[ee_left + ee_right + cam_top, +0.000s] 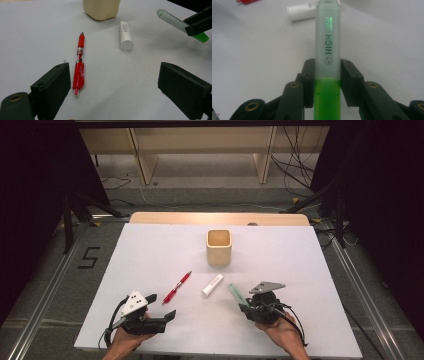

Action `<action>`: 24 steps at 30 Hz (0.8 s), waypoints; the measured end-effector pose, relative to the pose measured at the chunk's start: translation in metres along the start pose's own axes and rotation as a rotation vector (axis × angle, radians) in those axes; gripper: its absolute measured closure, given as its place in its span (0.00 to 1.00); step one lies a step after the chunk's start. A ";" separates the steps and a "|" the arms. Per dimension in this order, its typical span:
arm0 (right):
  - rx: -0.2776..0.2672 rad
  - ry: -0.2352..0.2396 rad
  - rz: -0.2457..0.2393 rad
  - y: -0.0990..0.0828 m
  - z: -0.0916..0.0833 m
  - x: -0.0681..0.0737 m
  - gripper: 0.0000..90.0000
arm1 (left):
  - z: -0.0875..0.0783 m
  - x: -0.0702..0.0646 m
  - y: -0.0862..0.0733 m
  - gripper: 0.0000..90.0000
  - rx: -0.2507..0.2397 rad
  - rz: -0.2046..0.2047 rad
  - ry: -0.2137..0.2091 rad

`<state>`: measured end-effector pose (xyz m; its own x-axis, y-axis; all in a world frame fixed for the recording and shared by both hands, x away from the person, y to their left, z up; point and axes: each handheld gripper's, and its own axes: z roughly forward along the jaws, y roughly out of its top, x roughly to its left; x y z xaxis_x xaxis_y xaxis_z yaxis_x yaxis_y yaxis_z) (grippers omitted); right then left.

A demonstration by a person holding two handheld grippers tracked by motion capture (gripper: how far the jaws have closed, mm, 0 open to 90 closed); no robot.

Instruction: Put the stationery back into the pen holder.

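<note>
A green highlighter [327, 50] with a frosted cap sticks out forward from my right gripper [327, 75], whose jaws press on its barrel from both sides. From above, the highlighter [235, 293] points up and left from the right gripper [246, 306], near the table's front right. My left gripper [162, 307] stands open at the front left with nothing between its jaws. A red pen [177, 287] lies just beyond it; in the left gripper view the red pen [79, 63] lies ahead near the left jaw. A white tube [212, 285] lies between the pen and the highlighter.
A cream square cup [219, 247] stands upright behind the white tube, mid-table. The white table top [150, 255] ends at a wooden strip at the back. Black stands and cables sit on the floor on both sides.
</note>
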<state>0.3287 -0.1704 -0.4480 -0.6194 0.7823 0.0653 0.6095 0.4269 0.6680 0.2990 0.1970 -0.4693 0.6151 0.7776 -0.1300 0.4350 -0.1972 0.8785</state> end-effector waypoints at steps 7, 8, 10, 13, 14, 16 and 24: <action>-0.025 0.017 -0.014 0.001 -0.002 0.003 0.75 | 0.000 0.000 0.000 0.12 0.001 0.000 0.000; -0.026 0.020 -0.021 0.001 -0.002 0.004 0.75 | 0.000 0.000 0.000 0.12 0.001 0.001 0.000; -0.026 0.025 -0.034 0.002 -0.002 0.006 0.75 | 0.001 0.000 0.000 0.12 0.005 0.001 -0.002; -0.028 0.032 -0.060 0.003 -0.002 0.010 0.75 | 0.001 0.000 0.000 0.12 0.007 0.002 -0.004; -0.032 0.035 -0.075 0.003 -0.002 0.012 0.75 | 0.001 0.000 0.000 0.12 0.007 0.002 -0.004; -0.036 0.040 -0.099 0.004 -0.003 0.017 0.75 | 0.001 0.001 0.000 0.12 0.006 -0.001 -0.004; -0.039 0.044 -0.245 0.007 -0.004 0.038 0.75 | 0.003 0.003 0.000 0.12 0.025 -0.005 -0.009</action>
<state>0.3070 -0.1398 -0.4380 -0.7675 0.6372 -0.0705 0.4196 0.5825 0.6962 0.3030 0.1975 -0.4709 0.6185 0.7735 -0.1383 0.4541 -0.2082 0.8663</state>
